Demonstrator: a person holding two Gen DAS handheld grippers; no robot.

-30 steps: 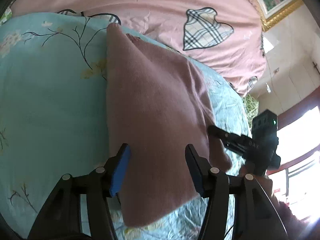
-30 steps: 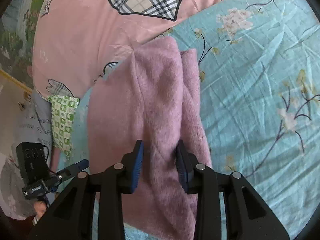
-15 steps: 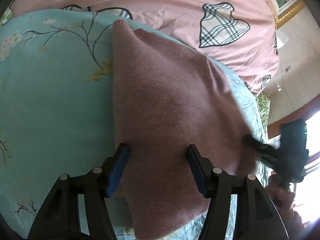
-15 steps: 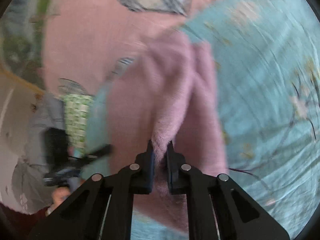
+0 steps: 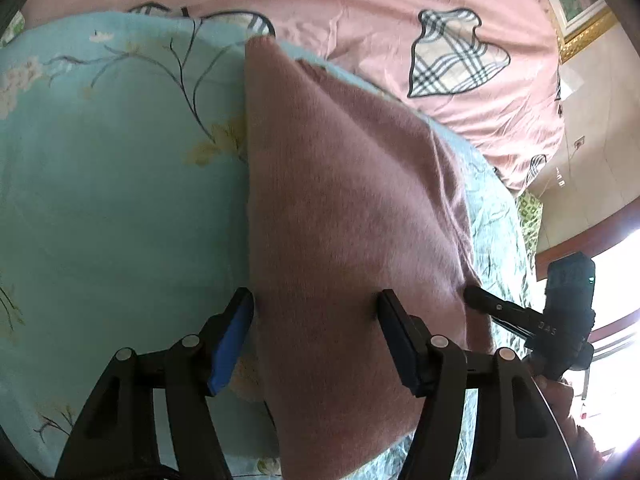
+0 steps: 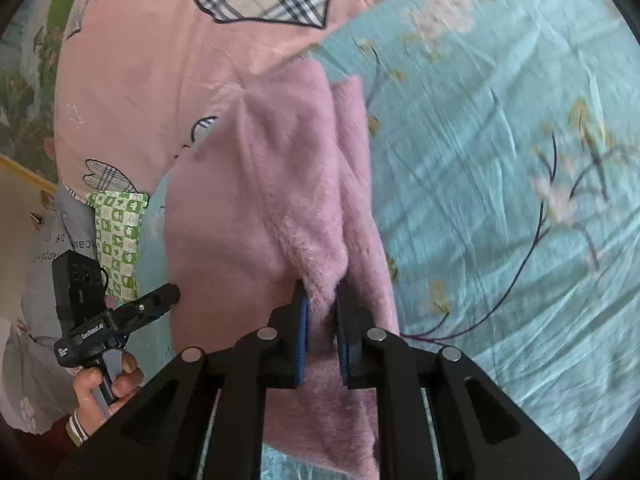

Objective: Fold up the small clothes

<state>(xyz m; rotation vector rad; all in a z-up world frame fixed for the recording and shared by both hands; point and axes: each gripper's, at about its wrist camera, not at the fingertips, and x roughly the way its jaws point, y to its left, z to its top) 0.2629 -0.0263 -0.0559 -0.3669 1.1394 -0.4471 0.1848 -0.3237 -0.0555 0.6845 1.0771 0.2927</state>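
Note:
A small pink fuzzy garment lies on a light blue floral sheet. My left gripper is open, its blue-padded fingers straddling the garment's near part just above it. In the right wrist view the same garment is bunched into a raised fold. My right gripper is shut on that fold and lifts it off the sheet. The right gripper also shows in the left wrist view, at the garment's right edge. The left gripper shows in the right wrist view, held in a hand.
A pink quilt with plaid heart patches lies beyond the garment. A green checked cloth sits by the bed's edge. A gold picture frame hangs on the wall. A bright window is at the right.
My right gripper closed on a fold of the pink garment and pulled it up. My left gripper stayed open and moved a little forward over the garment.

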